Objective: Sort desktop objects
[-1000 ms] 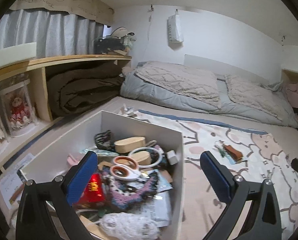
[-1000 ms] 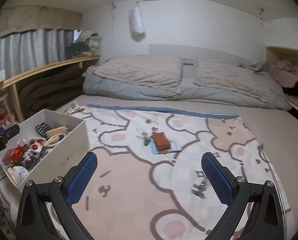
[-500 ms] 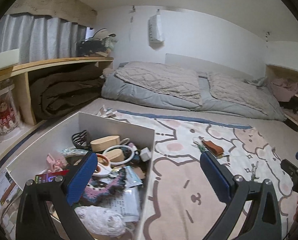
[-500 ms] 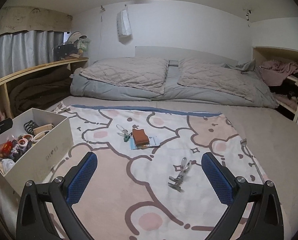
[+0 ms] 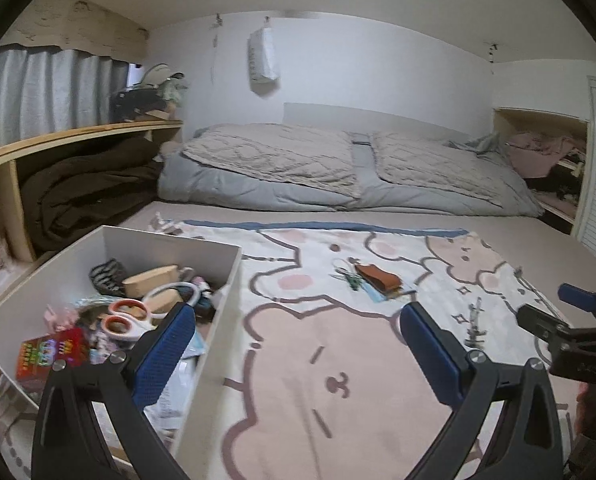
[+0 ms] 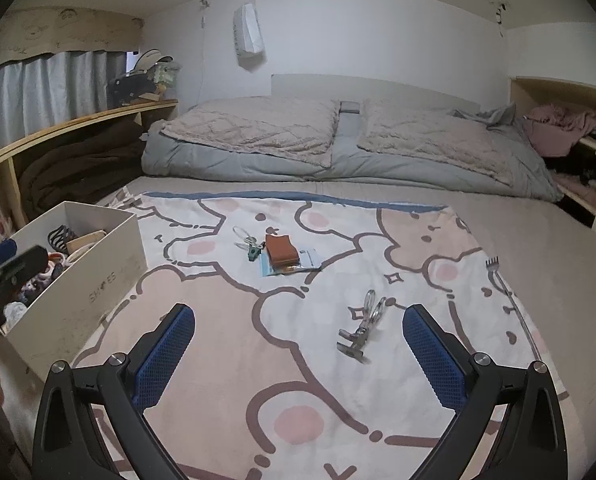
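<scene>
The left gripper and right gripper both hover spread wide, holding nothing; a shiny metal eyelash curler lies just ahead of the right one's fingers; a brown wallet lies farther off; the white shoebox borders the blanket's left edge.

Bed: carrying a cartoon-bear blanket, spread flat across its near part.
Far end: grey duvet and two quilted pillows lying against the wall.
Left edge: white shoebox sitting on the blanket.
Middle: brown wallet lying on a blue packet, keys just beside it.
Right: metal clip tool and a back scratcher lying apart.
</scene>
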